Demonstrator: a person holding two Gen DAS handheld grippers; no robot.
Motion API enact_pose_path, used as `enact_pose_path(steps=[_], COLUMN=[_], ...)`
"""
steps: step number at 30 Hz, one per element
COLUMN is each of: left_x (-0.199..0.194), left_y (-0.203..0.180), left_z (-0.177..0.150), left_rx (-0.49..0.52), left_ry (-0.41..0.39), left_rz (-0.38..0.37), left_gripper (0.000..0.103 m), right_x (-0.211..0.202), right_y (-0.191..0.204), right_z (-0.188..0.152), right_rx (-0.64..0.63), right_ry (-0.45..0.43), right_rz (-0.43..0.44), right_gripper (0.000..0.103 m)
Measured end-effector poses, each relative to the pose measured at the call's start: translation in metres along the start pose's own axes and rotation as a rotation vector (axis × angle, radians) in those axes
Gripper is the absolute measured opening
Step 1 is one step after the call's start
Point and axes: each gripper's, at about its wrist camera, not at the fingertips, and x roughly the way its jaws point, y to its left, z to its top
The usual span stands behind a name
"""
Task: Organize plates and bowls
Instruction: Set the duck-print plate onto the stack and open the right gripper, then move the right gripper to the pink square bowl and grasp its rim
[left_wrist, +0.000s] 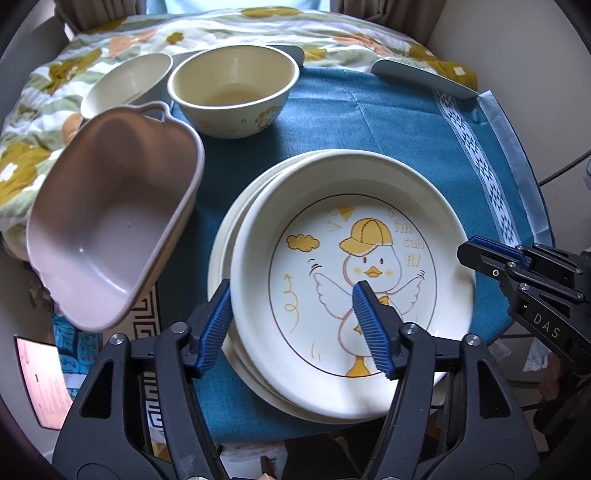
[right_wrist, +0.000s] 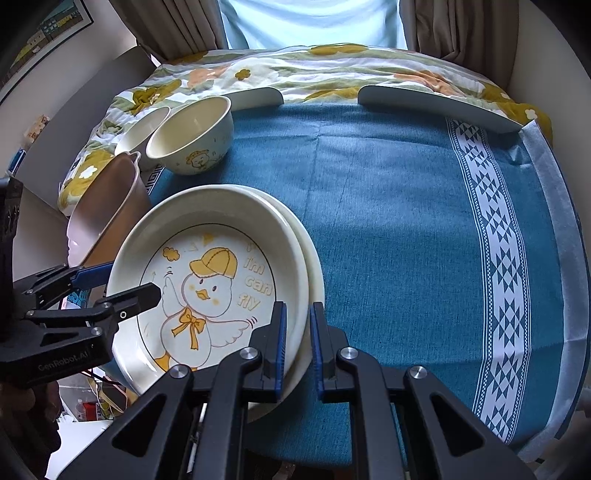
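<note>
plates (left_wrist: 351, 221): a stack of cream plates, the top one printed with a yellow-capped duck and the words "i'm can fly"; lies on the blue cloth (left_wrist: 388, 122) covering the surface, toward its left side in the right wrist view. upper plate sits slightly off-centre, so lower rims show at the left in the left wrist view.

left gripper (left_wrist: 295, 325): jaws apart, straddling the near left rim of the stack, one blue pad outside the rim, the other over the duck print; pads not pressing the rim.

right gripper (right_wrist: 297, 343): jaws narrow, closed on the stack's right rim, which runs between the pads.

duck bowl (left_wrist: 234, 88): cream, upright, duck motif on its side, beyond the stack on the blue cloth.

plain bowl (left_wrist: 129, 83): cream, tilted, just left of the duck bowl, touching or nearly so; cannot tell which.

pink basin (left_wrist: 110, 221): handled, tilted on its side, opening toward the left wrist camera, left of the stack at the cloth's edge.

floral quilt (left_wrist: 55, 110): green, yellow and orange, beyond and left of the cloth.
</note>
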Motion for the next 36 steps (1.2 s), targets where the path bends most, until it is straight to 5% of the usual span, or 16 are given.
enact_pose_path(steps=[6, 9, 17, 26, 27, 28, 29, 31, 36], left_x=[-0.003, -0.009, -0.030, -0.134, -0.146, -0.153, -0.160, -0.169, -0.156], left_y=[-0.002, -0.007, -0.011, 0.018, 0.025, 0.032, 0.039, 0.059, 0.118], left_z=[0.001, 0.004, 0.005, -0.002, -0.004, -0.006, -0.007, -0.011, -0.019], left_rx=[-0.014, 0.007, -0.011, -0.171, -0.200, -0.221, -0.243, -0.295, -0.459], left_ry=[0.012, -0.010, -0.042, -0.286, -0.318, -0.339, -0.361, -0.387, -0.339], left_rz=[0.020, 0.047, 0.062, 0.072, 0.082, 0.089, 0.093, 0.091, 0.012], left_gripper=[0.067, 0.077, 0.078, 0.085, 0.091, 0.095, 0.098, 0.099, 0.099], right_x=[-0.006, -0.007, -0.022, -0.074, -0.077, -0.079, -0.080, -0.078, -0.044], right_y=[-0.006, -0.007, -0.010, 0.014, 0.018, 0.023, 0.031, 0.044, 0.076], right_z=[0.001, 0.000, 0.001, 0.036, 0.040, 0.045, 0.051, 0.063, 0.091], right_rx=[0.018, 0.021, 0.013, -0.120, -0.136, -0.159, -0.185, -0.225, -0.252], right_ry=[-0.009, -0.012, -0.038, -0.146, -0.152, -0.154, -0.153, -0.162, -0.017], right_rz=[0.025, 0.034, 0.055, 0.166, 0.177, 0.191, 0.211, 0.272, 0.370], right_gripper=[0.011, 0.011, 0.011, 0.012, 0.016, 0.036, 0.073, 0.103, 0.103])
